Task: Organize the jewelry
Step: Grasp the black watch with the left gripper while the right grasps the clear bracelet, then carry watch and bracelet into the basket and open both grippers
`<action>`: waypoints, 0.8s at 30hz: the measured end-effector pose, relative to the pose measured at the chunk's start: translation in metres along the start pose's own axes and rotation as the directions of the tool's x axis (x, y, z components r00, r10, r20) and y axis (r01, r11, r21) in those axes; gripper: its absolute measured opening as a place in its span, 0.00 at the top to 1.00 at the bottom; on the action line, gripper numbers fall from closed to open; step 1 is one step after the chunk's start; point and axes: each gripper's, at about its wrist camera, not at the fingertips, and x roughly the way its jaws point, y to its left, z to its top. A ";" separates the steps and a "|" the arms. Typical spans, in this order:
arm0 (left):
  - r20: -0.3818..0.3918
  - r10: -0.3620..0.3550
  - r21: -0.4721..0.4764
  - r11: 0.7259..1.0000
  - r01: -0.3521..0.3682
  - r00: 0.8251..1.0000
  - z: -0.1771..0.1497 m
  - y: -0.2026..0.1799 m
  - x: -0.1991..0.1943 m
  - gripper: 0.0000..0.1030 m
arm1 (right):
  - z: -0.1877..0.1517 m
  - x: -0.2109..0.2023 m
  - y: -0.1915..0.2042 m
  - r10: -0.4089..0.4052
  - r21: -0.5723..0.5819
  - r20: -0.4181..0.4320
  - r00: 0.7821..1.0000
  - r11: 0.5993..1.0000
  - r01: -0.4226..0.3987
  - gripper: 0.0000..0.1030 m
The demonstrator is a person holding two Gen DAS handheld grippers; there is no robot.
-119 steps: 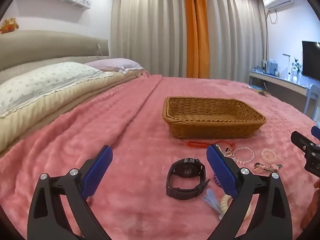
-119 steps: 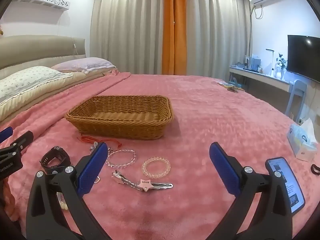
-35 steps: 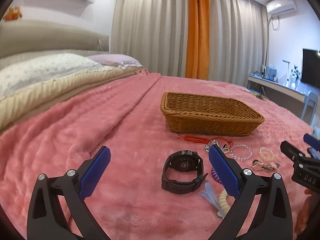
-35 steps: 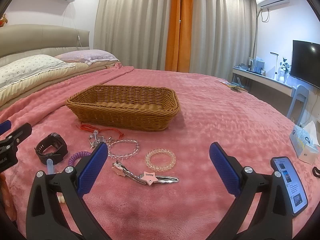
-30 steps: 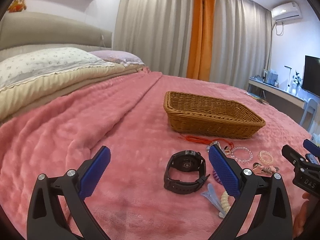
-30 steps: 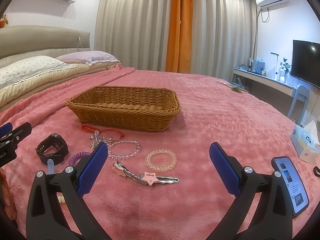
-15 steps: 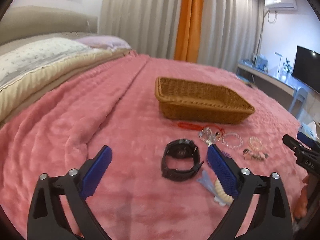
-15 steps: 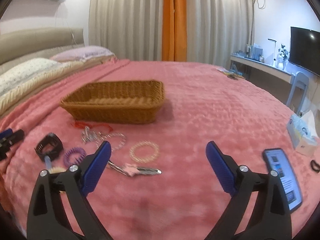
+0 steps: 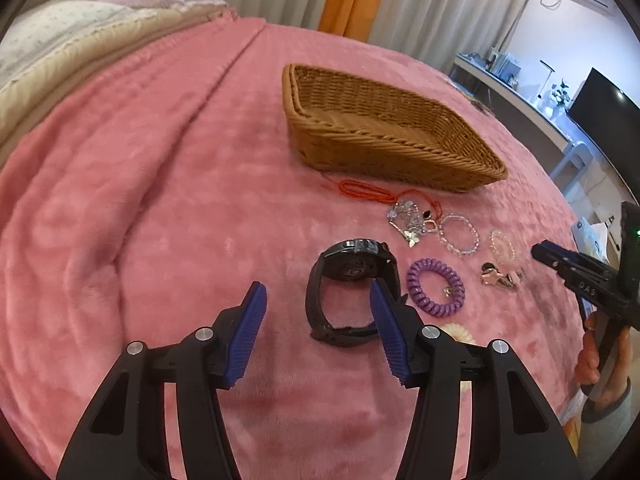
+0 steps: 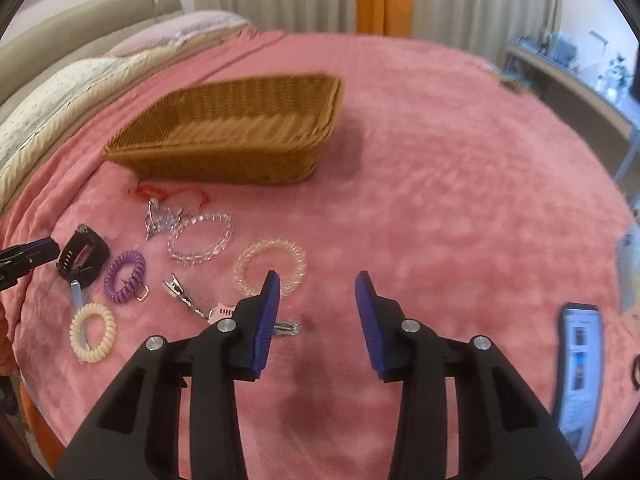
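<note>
Two tools are in our hands, and neither has hold of anything. Our left tool point(image 9: 316, 320) hangs with its jaws wide apart low over the black wristwatch with a curled rubber strap point(image 9: 352, 292), its right-hand blue pad in front of the strap loop and its other pad out over bare blanket. Our right tool point(image 10: 318, 312) is likewise spread, poised above the pink fleece bed cover point(image 10: 460, 200), with its left pad just over the pink star-topped metal hair clip point(image 10: 224, 312).

We judge the watch the heaviest piece here, with a stiff case and a springy band; pinching across the strap near the case looks the surest hold. The purple coiled hair tie point(image 9: 435, 292), just beside the watch, and the cream coiled hair tie point(image 10: 93, 332) should be light and squashy, easy anywhere on the ring. The clear beaded bracelet point(image 10: 200, 238) and the pale pink coiled bracelet point(image 10: 270, 266) may slip, so a grip across one side of each ring suits them. The red cord with a silver pendant point(image 9: 408, 216) is limp and will dangle.

Beyond them all stands the brown woven wicker basket point(image 9: 396, 160), and what we see of its floor holds nothing yet.
</note>
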 end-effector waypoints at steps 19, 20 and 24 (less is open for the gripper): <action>-0.051 0.064 -0.001 0.998 -0.064 0.997 0.008 -0.006 0.034 0.94 | 0.015 0.033 0.035 -0.003 -0.101 -0.003 1.000 0.995 0.003 0.92; -0.035 0.058 -0.006 0.998 -0.058 0.998 0.007 -0.007 0.032 0.94 | 0.015 0.030 0.035 0.004 -0.097 0.005 1.000 0.995 -0.004 0.92; 0.051 0.021 -0.023 1.000 -0.020 0.999 0.010 -0.013 0.011 0.94 | 0.020 0.008 0.039 0.029 -0.087 0.064 0.998 0.996 -0.023 0.92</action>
